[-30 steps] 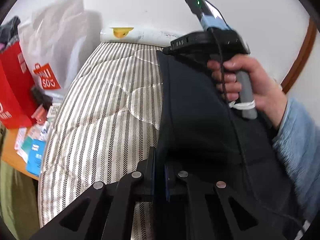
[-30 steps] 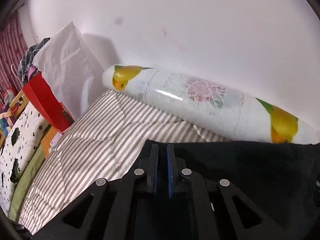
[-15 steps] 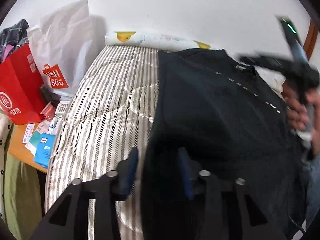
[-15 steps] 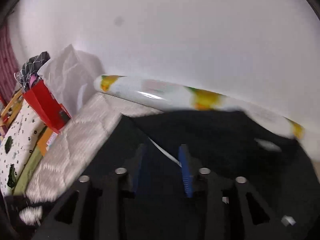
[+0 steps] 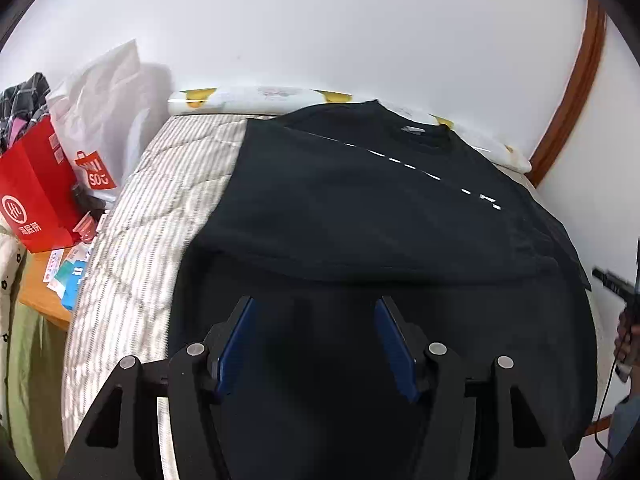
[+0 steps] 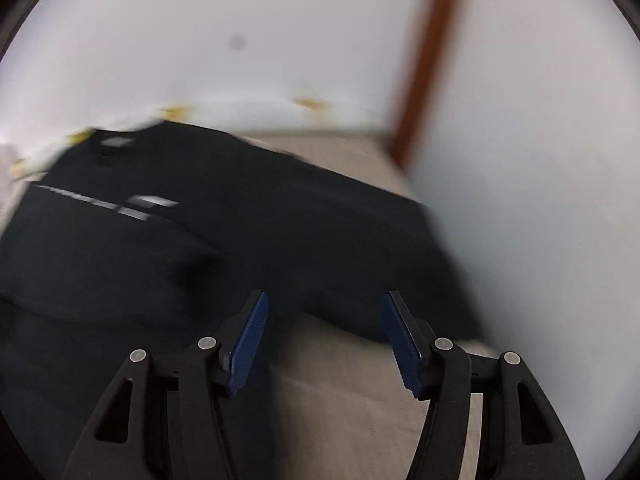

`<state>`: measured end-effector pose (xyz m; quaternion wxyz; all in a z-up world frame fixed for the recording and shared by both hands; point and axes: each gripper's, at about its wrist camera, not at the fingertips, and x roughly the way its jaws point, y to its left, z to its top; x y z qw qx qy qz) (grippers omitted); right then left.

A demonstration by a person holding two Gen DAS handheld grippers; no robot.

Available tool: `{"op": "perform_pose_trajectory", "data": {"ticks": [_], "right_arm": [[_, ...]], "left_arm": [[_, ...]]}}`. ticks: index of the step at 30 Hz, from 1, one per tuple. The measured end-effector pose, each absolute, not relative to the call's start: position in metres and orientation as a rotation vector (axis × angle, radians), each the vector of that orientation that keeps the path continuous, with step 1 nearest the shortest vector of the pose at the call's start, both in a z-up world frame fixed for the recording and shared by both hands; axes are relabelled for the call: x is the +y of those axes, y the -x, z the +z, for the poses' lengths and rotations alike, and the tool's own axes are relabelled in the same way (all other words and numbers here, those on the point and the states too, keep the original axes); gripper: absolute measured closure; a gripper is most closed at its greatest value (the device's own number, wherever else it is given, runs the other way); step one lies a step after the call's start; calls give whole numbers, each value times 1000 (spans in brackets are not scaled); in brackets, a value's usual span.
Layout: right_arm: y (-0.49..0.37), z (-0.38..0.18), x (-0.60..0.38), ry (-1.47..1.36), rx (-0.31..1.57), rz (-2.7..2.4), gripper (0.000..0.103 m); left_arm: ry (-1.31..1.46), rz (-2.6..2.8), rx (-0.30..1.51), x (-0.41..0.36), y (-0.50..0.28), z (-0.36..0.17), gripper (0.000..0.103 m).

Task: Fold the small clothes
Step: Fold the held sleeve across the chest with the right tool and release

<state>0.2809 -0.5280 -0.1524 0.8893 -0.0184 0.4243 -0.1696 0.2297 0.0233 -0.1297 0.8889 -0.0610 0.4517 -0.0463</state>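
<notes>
A black T-shirt point(image 5: 360, 208) with a broken white line across the chest lies on the striped quilt point(image 5: 160, 216); its near part is folded over. My left gripper point(image 5: 314, 312) is open and empty above the shirt's near part. My right gripper point(image 6: 324, 312) is open and empty above the shirt's point(image 6: 240, 232) right edge and bare quilt point(image 6: 340, 380); this view is motion-blurred. The right gripper's body and the hand holding it show at the far right edge of the left wrist view point(image 5: 624, 308).
A rolled fruit-print sheet point(image 5: 256, 98) lies along the wall at the bed's head. A red bag point(image 5: 32, 196), a white bag point(image 5: 104, 120) and clutter on a side table point(image 5: 52, 276) stand left of the bed. A brown door frame point(image 5: 568, 96) stands at the right.
Both grippers were shut on the shirt a second ago; both opened and let it go. The shirt now lies on the quilt. The right gripper swung away to the right.
</notes>
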Motion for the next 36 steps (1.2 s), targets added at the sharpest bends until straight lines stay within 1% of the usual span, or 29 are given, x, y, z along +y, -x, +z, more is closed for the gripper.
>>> {"op": "perform_pose_trajectory", "data": {"ticks": [3,8,12,17,21,22,23,24,25,26,27,29,31,36], "right_arm": [[-262,-174,-580,1,931,-420,43],[-257,-201,-620,-31,976,-456,43],[-268,-211,-630,-57,975,-434,43],[-286,-217,-646,-117,945,-414,37],[-289,-217,-663,-177,928,-384,35],[-291,-218,-664,-191,923,-370,37],[-291,-217,-664,-209,914,-341,50],[-291,-216,-664,-226,907,-316,53],[-290,-215,-664,-221,898,-330,62],[-290,-214,-663,-206,892,-352,79],[-287,-211,-663,-191,883,-369,89],[-283,-201,-666,-237,859,-360,93],[-278,-185,-665,-282,811,-361,94],[-278,-131,-630,-211,681,-388,95]], "left_arm": [[127,-89,944,3,-232,-127,44],[116,-61,951,-20,-235,-127,44],[107,-41,961,-34,-238,-126,44],[103,-11,954,-41,-233,-122,44],[93,16,967,-40,-226,-124,44],[92,23,971,-39,-224,-125,44],[93,27,972,-38,-223,-125,44],[95,30,973,-36,-221,-124,44],[96,32,973,-35,-220,-124,44],[98,33,971,-32,-219,-123,44],[100,33,968,-31,-219,-122,44],[103,28,956,-26,-217,-118,44],[96,30,947,-21,-214,-114,44],[108,28,935,1,-205,-109,44]]}}
